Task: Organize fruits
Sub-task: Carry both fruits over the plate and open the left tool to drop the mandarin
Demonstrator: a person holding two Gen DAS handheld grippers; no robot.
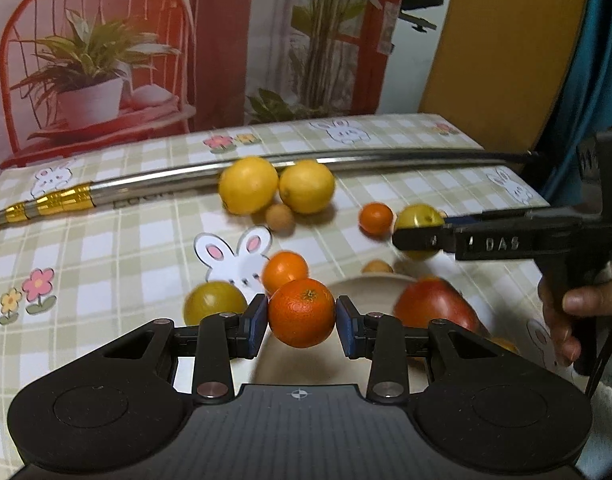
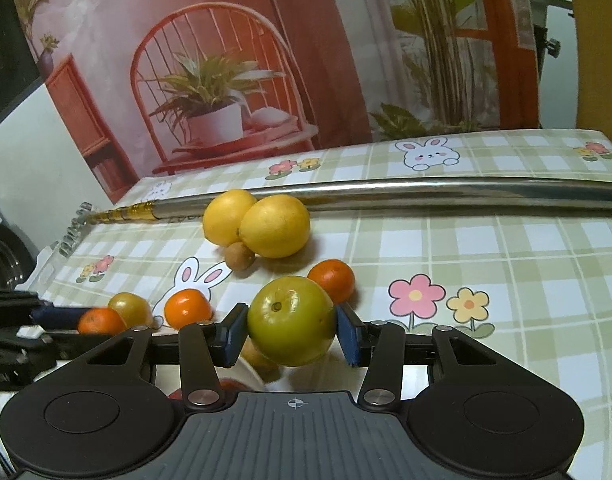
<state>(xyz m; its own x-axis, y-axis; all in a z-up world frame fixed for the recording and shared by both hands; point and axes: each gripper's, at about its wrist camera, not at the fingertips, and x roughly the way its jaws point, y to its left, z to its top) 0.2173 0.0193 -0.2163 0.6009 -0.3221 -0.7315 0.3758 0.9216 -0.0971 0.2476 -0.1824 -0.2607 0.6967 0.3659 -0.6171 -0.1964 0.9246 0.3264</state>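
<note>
Left gripper (image 1: 302, 322) clamped on tangerine (image 1: 302, 318), right gripper (image 2: 292, 330) pinching green fruit (image 2: 292, 320) w/ pad tips only; either could be dropped off plate (image 1: 369, 280) rim at 1 o'clock.

The plate (image 1: 369, 280) sits mostly hidden behind the left gripper (image 1: 302, 320) — red fruit (image 1: 433, 308) partly covered.

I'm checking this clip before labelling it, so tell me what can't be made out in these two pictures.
- Beige plate: left wrist view, mostly hidden behind the left gripper and its round orange mandarin; what else it holds is unclear.
- Red fruit: cut off by the gripper body, so its type is uncertain.
- Small tan round fruit: right wrist view, hidden behind the green-yellow round fruit in the right gripper.
- Long silver metal pole: its end runs off the right edge.
</note>
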